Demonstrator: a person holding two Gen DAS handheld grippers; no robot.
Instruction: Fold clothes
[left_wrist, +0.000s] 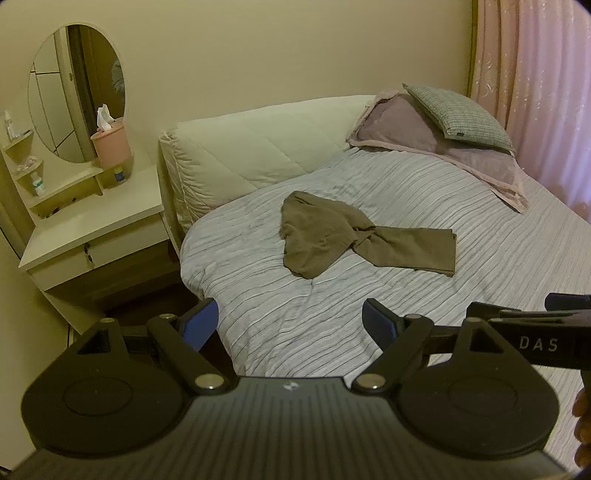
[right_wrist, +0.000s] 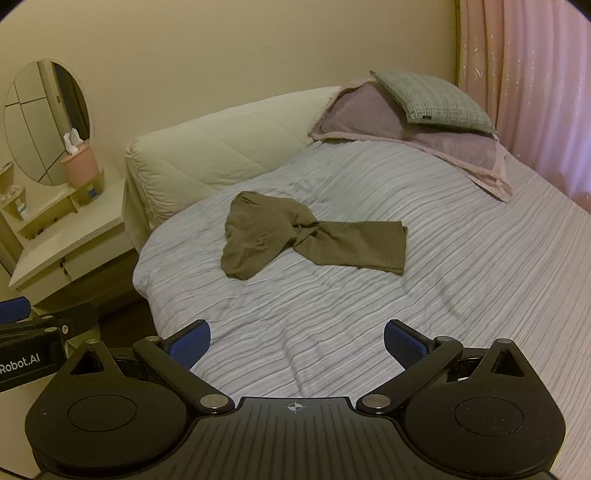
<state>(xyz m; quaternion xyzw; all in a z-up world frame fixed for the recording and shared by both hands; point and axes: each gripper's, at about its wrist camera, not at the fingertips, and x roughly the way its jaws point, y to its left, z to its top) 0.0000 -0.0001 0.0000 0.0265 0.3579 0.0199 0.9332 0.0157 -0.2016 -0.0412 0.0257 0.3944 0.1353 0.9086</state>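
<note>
Clothes (left_wrist: 354, 240) lie twisted and unfolded on the bed (left_wrist: 369, 325), while both grippers (left_wrist: 290, 325) (right_wrist: 297, 347) hang back, fingers (right_wrist: 404, 347) spread wide, holding nothing.

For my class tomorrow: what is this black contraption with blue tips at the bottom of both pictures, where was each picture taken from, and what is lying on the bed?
Each is a hand-held two-finger gripper; a person carries one in each hand. A camera on each looks forward along its fingers. One picture comes from the left gripper, the other from the right gripper. Both are open and hold nothing. They hover over a bed with a striped cover. On it lies a crumpled olive-brown garment, twisted in the middle and not yet folded. Two pillows lean at the bed's head, and a dresser with an oval mirror stands beside it.
</note>
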